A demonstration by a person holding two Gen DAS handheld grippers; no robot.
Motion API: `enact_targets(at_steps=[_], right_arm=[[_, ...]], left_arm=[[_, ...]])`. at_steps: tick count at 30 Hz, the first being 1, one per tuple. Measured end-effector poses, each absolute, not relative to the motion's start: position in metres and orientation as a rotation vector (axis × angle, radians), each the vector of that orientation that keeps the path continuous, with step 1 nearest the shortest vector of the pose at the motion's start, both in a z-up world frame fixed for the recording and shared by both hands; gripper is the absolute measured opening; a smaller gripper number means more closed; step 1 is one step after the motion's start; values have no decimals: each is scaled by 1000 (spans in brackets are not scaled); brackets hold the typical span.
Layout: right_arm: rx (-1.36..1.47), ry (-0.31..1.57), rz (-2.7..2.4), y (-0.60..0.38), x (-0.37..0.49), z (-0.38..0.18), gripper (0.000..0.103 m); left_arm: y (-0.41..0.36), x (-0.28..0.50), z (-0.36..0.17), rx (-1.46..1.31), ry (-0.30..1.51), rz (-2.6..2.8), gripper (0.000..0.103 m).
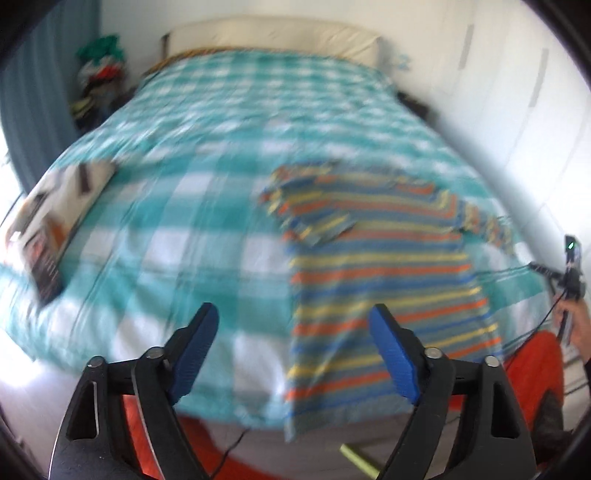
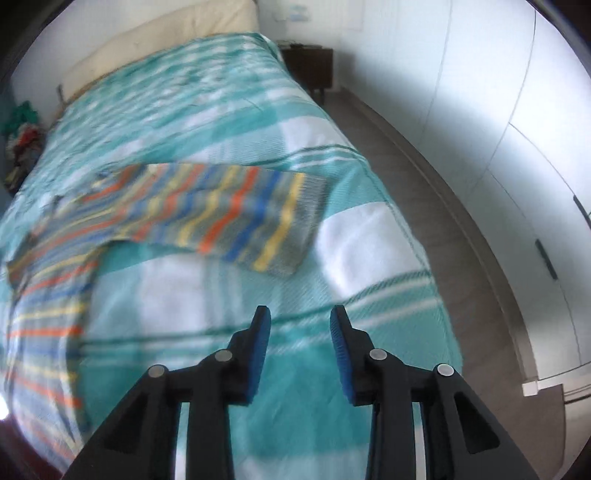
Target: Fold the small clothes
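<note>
A small striped shirt (image 1: 384,266) in orange, blue and yellow lies on the teal checked bedspread (image 1: 207,155), its hem hanging over the near bed edge. One sleeve is folded in over the chest. My left gripper (image 1: 295,321) is open and empty above the near edge, its right finger over the shirt's hem. In the right wrist view the shirt (image 2: 74,236) lies at the left, one sleeve (image 2: 236,214) stretched out to the right. My right gripper (image 2: 300,314) is open and empty above the bedspread (image 2: 369,236), short of that sleeve.
A cream pillow (image 1: 273,35) lies at the bed's head. A box or booklet (image 1: 55,218) lies on the bed's left side. A clothes pile (image 1: 99,81) sits beyond the bed. A dark nightstand (image 2: 308,68) and white wardrobe doors (image 2: 517,110) are to the right.
</note>
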State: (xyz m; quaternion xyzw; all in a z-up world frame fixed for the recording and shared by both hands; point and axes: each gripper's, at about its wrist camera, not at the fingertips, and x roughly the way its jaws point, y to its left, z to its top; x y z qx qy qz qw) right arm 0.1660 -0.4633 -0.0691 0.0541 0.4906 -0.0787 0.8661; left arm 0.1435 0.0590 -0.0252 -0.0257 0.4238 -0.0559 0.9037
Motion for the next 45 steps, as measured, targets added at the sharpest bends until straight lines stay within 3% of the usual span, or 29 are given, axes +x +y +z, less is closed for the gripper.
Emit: enact_targets(at_steps=[6, 8, 10, 16, 26, 27, 29, 30, 35, 39, 42, 45], right_arm=[[159, 1031, 13, -386, 107, -68, 44], [150, 1043, 72, -355, 93, -72, 44], [136, 1057, 119, -327, 81, -78, 44], [25, 1099, 186, -283, 74, -93, 44], [92, 1112, 156, -292, 75, -97, 44], [96, 1112, 156, -293, 74, -97, 44], [108, 1110, 150, -293, 75, -97, 44], [114, 1109, 148, -294, 75, -97, 44], [133, 1099, 143, -298, 73, -97, 44], [138, 1079, 139, -301, 68, -95, 44], [144, 1085, 142, -301, 70, -97, 44], [143, 1096, 151, -299, 72, -100, 44]], left_arm=[[4, 245, -74, 95, 850, -334, 85], [-13, 280, -104, 163, 899, -373, 63], [-25, 307, -131, 210, 947, -423, 54], [-29, 338, -197, 333, 1061, -421, 50], [-7, 353, -204, 218, 1158, -476, 44], [-8, 353, -204, 220, 1160, -465, 40], [-5, 357, -204, 225, 1157, -424, 3], [1, 359, -202, 178, 1169, -417, 3], [54, 353, -149, -117, 1048, -321, 0], [180, 334, -100, -585, 850, -106, 0], [266, 321, -109, -794, 806, 114, 0], [304, 312, -132, -851, 853, 210, 0]])
